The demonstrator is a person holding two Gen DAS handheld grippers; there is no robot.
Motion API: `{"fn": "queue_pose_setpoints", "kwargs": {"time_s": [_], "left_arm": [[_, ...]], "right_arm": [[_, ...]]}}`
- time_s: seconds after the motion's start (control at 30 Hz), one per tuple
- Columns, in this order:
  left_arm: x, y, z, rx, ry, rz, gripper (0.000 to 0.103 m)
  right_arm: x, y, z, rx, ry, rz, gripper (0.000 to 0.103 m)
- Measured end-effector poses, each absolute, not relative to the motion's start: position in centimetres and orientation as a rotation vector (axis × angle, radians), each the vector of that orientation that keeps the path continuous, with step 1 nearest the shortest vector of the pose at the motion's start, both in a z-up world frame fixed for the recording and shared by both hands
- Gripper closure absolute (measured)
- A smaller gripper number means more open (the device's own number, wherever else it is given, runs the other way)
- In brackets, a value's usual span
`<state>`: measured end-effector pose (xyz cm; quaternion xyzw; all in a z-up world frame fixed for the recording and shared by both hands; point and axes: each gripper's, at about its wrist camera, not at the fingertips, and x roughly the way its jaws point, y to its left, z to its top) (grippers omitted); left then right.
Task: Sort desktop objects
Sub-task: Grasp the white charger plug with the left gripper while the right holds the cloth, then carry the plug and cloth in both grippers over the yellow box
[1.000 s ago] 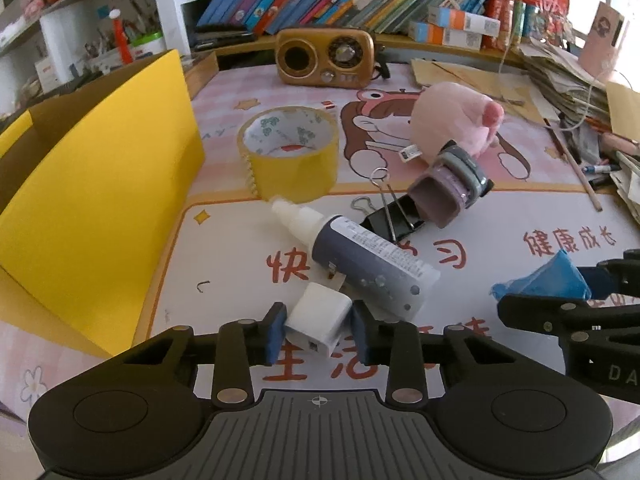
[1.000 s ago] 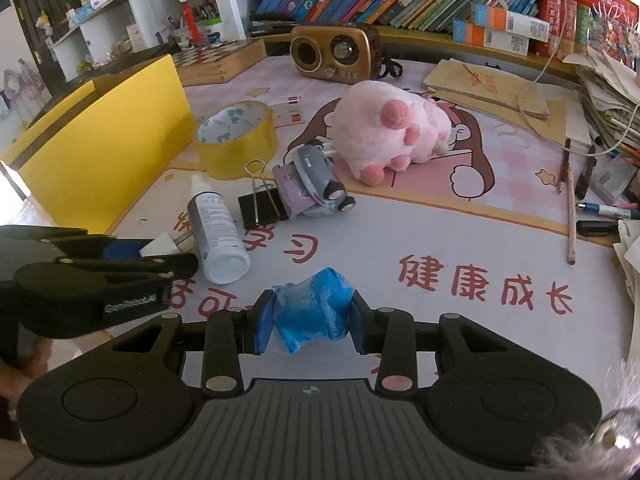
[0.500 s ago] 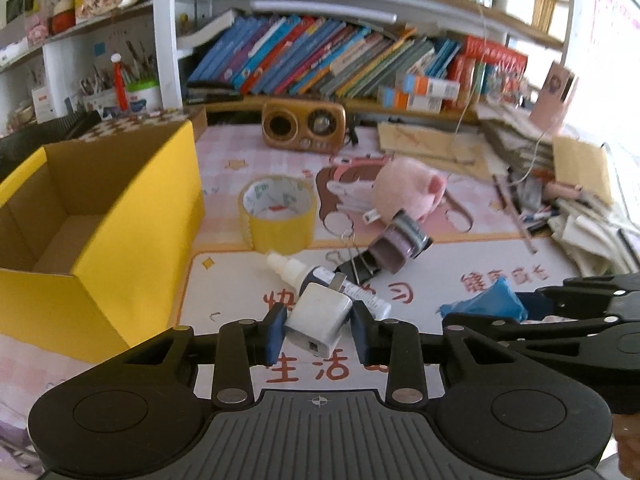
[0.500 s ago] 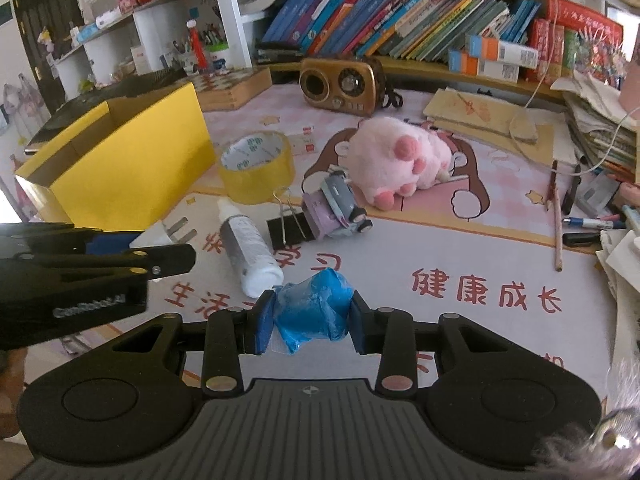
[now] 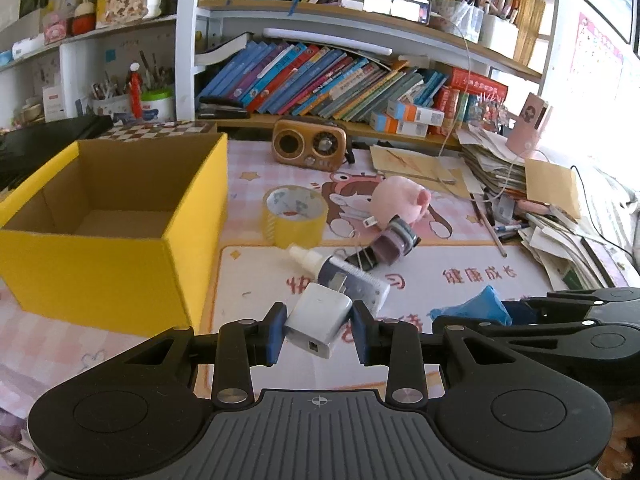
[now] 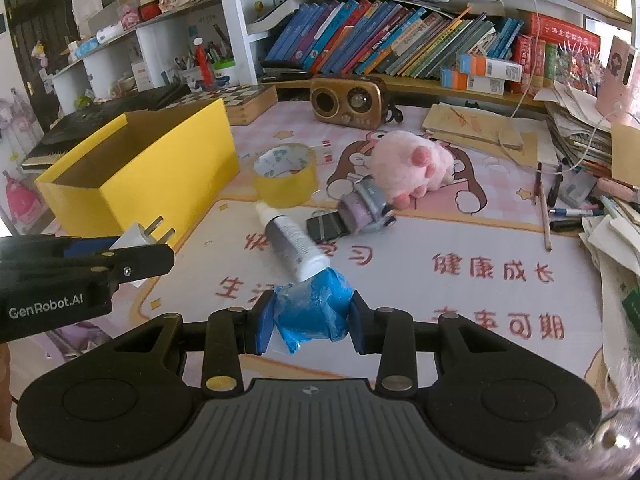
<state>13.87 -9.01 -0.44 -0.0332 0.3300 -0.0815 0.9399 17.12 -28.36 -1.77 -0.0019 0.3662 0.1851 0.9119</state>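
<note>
Yellow box (image 5: 100, 268) sits open-topped left of both grippers. Left gripper (image 5: 318, 330) clamps a white charger (image 5: 318, 320); right gripper (image 6: 310, 318) clamps a blue wad (image 6: 310, 310). Each should be level above the box's opening before letting go.

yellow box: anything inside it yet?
Left wrist view shows the yellow box open on top, with bare cardboard floor and inner walls, nothing in it. The near wall hides the front strip of the floor, so that part cannot be checked.

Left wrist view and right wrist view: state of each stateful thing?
Left gripper: shut on white plug adapter, lifted.
Right gripper: shut on crumpled blue wad.
Yellow cardboard box: open, looks empty.
Dark bottle with white cap: lying down, capped.
Yellow tape roll: flat.
</note>
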Motion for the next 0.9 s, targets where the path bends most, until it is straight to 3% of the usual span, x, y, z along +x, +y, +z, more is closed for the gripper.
{"fn": "queue_pose_setpoints", "kwargs": {"time_s": [0.9], "left_arm": [[2.7, 3.1, -0.9, -0.056, 0.711, -0.163, 0.070]], "right_arm": [[5.0, -16.3, -2.5, 0.028, 0.773, 0.375, 0.069]]}}
